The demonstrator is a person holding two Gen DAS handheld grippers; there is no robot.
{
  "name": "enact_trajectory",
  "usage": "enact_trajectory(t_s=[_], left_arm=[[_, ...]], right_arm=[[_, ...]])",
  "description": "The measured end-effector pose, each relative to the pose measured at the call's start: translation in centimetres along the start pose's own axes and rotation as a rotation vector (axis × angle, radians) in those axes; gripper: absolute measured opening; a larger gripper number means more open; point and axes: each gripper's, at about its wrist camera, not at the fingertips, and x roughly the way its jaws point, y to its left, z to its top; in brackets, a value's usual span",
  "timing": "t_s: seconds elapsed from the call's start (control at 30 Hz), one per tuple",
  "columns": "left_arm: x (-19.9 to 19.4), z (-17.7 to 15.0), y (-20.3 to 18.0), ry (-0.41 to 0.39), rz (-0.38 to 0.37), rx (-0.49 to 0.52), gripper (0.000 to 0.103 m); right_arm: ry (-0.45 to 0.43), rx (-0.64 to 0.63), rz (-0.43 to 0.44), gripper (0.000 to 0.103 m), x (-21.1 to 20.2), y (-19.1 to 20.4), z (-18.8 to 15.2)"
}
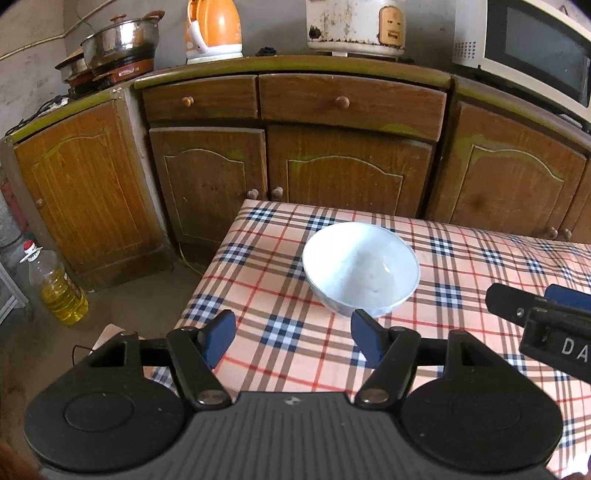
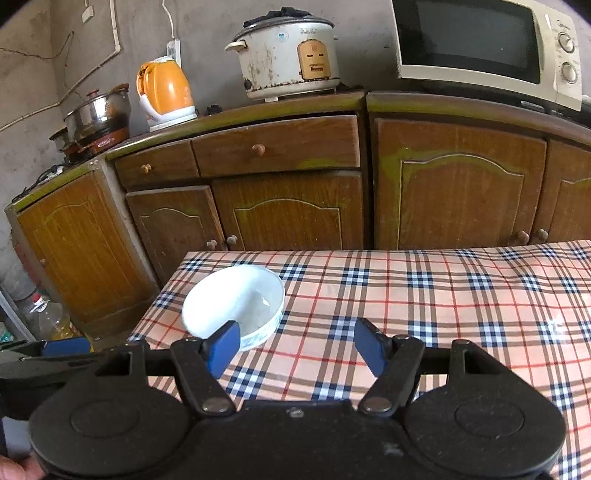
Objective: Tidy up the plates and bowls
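Note:
A white bowl [image 1: 361, 268] stands upright near the left corner of the plaid-covered table [image 1: 280, 295]. My left gripper [image 1: 293, 338] hovers just in front of it, open, with nothing between its blue pads; the bowl lies slightly to the right of the gap. In the right wrist view the same bowl [image 2: 236, 302] sits ahead and to the left. My right gripper [image 2: 297, 345] is open and empty over the cloth, its left pad [image 2: 221, 349] overlapping the bowl's near rim in the picture. Part of the right gripper [image 1: 543, 317] shows at the right edge of the left wrist view.
Brown wooden cabinets [image 1: 332, 166] run behind the table, carrying a steel pot [image 1: 118, 40], an orange kettle [image 1: 214, 29], a rice cooker [image 2: 288, 55] and a microwave [image 2: 487, 44]. An oil bottle [image 1: 55, 284] stands on the floor at left. The table's left edge [image 1: 207, 273] drops off near the bowl.

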Motion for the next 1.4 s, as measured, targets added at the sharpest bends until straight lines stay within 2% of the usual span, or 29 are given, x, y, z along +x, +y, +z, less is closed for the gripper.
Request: enact_trajectory(t_s=[0.33,0.5,0.6,0.77,0.83,0.9,1.03,1.13,1.17,1.2,1.23,1.27,1.4], left_arm=[[4.8,1.5,0.2,0.032,0.016,-0.007,0.072],[7.1,2.4,0.3,0.042,0.009,-0.014,0.071],[8.5,2.9,0.2,0.053,0.005,-0.018,0.066],[11.0,3.1,0.2,0.075,-0.007,-0.03,0.065],[12.1,3.1,0.1,0.089,-0.018,-0.02,0.056],[13.1,3.1,0.3,0.105,-0.011,-0.023,0.056],[14.5,3.4,0.5,0.099,-0.056,-0.028,0.056],[15.1,3.4,0.1,0.076,-0.095,-0.015,0.048],[15.3,3.4,0.1,0.07,-0.114,-0.021,0.047],[15.5,3.4,0.0,0.065,-0.135,-0.022,0.042],[15.5,3.3,-0.3,0.055,-0.154,-0.01,0.033],[15.4,3.2,-0.8,0.043,-0.157,0.007,0.033],[15.3,2.9,-0.7,0.035,-0.167,0.0,0.031]], right_arm=[[0.046,0.003,0.008,0.081,6.0,-0.1,1.1],[0.086,0.053,0.027,0.081,9.1,-0.5,1.7],[0.095,0.068,0.034,0.081,10.7,-0.4,2.0],[0.144,0.053,0.016,0.081,13.6,0.3,2.2],[0.162,0.077,0.027,0.081,14.7,0.1,1.9],[0.181,0.08,0.018,0.081,15.7,0.2,1.4],[0.209,0.116,0.038,0.081,17.6,0.1,0.8],[0.213,0.141,0.045,0.079,18.7,-0.3,0.5],[0.207,0.169,0.078,0.068,19.0,-0.6,0.4],[0.198,0.19,0.103,0.061,19.0,-0.9,0.3],[0.195,0.206,0.137,0.043,19.1,-1.0,0.3],[0.198,0.211,0.177,0.025,19.1,-0.9,0.3],[0.202,0.209,0.167,0.025,18.5,-0.6,0.4]])
